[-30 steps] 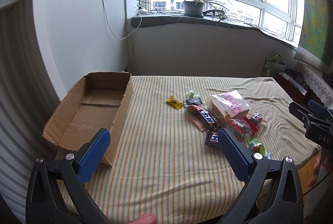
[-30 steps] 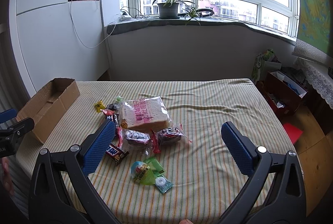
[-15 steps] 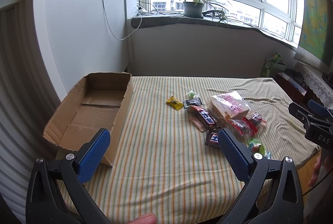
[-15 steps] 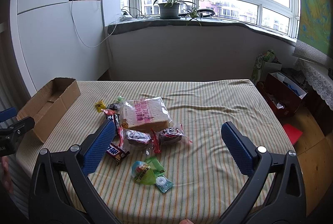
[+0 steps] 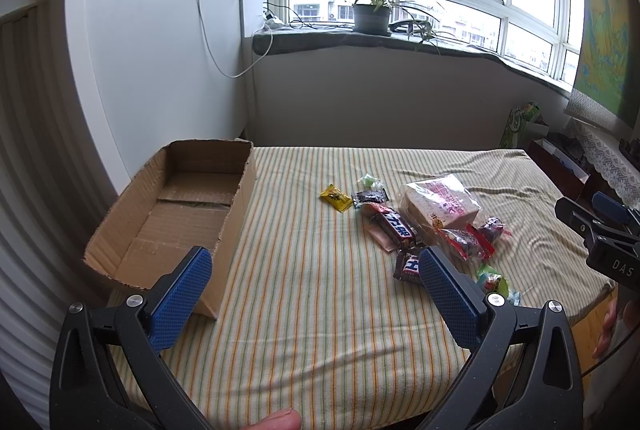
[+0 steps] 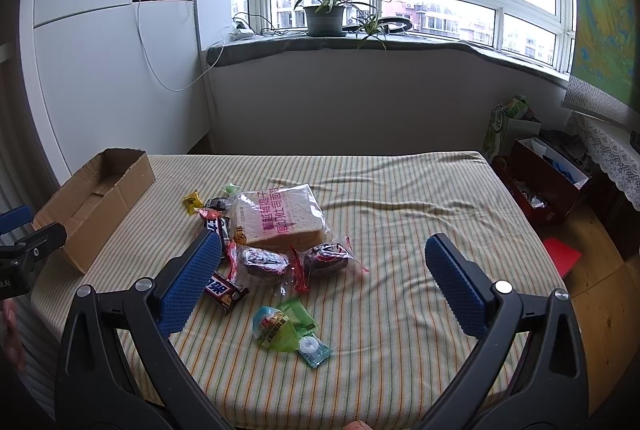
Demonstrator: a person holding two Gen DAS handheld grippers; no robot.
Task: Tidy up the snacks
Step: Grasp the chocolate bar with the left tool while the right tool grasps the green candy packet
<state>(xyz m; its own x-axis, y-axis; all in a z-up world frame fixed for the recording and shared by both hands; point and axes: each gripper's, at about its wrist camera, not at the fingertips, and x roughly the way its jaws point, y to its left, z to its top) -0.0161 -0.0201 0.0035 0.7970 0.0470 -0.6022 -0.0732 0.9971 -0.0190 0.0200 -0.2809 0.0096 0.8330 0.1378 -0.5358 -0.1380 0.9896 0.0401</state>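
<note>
Striped bedsheet (image 6: 400, 230), windowsill plant (image 6: 324, 14); left gripper (image 5: 316, 294), right gripper (image 6: 324, 282) fingers spread

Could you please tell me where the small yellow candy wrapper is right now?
The small yellow candy wrapper lies on the striped bedspread at the left edge of the snack pile, between the open cardboard box and the black candy wrapper.

potted plant (image 6: 325, 15), wall map (image 6: 604, 2), striped bedsheet (image 6: 400, 214)

The right gripper (image 5: 612, 230) body reads "DAS"; wrapper print is unreadable.
</note>
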